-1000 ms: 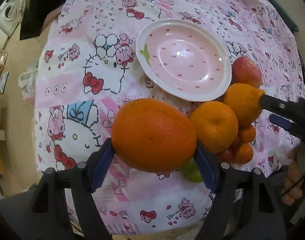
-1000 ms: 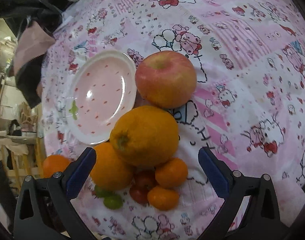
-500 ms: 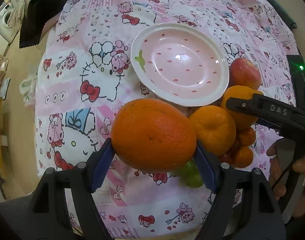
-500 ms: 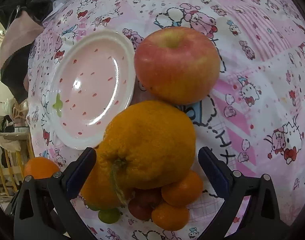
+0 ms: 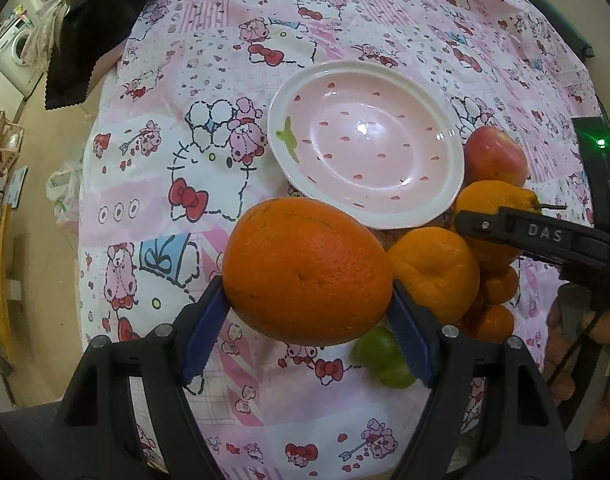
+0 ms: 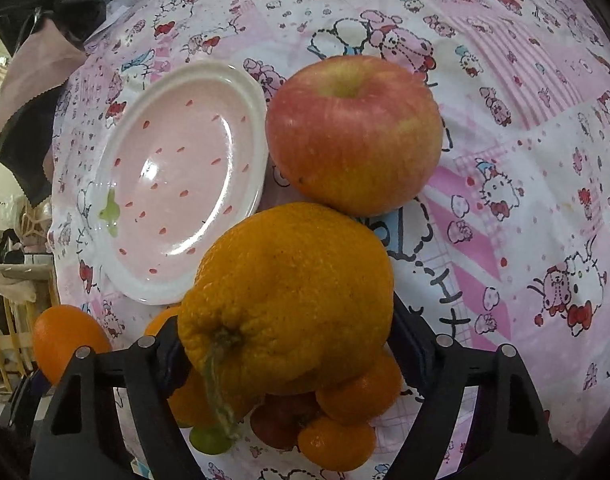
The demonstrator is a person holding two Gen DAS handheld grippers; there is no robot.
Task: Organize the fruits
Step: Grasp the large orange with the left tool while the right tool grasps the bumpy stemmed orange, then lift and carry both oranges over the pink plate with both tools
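My left gripper (image 5: 307, 304) is shut on a large smooth orange (image 5: 307, 270), held above the cloth in front of the empty pink plate (image 5: 365, 164). My right gripper (image 6: 287, 336) is shut on a bumpy orange with a stem (image 6: 289, 300); in the left wrist view that orange (image 5: 489, 200) sits at the right with the gripper's finger across it. A red apple (image 6: 353, 132) lies just beyond it, beside the plate (image 6: 177, 184). A mandarin (image 5: 437, 272), small mandarins (image 6: 357, 396), a dark red fruit (image 6: 281, 420) and green fruits (image 5: 381, 354) lie clustered below.
The table is covered by a pink cartoon-print cloth (image 5: 193, 168). Dark and pink fabric pieces (image 5: 85, 48) hang over the far left edge. The table edge and floor lie to the left (image 5: 37, 184). A hand (image 5: 585, 364) holds the right gripper at the right.
My right gripper came down over the fruit pile and closed on the bumpy orange. My left gripper kept its hold on the large orange and shifted slightly nearer the plate.
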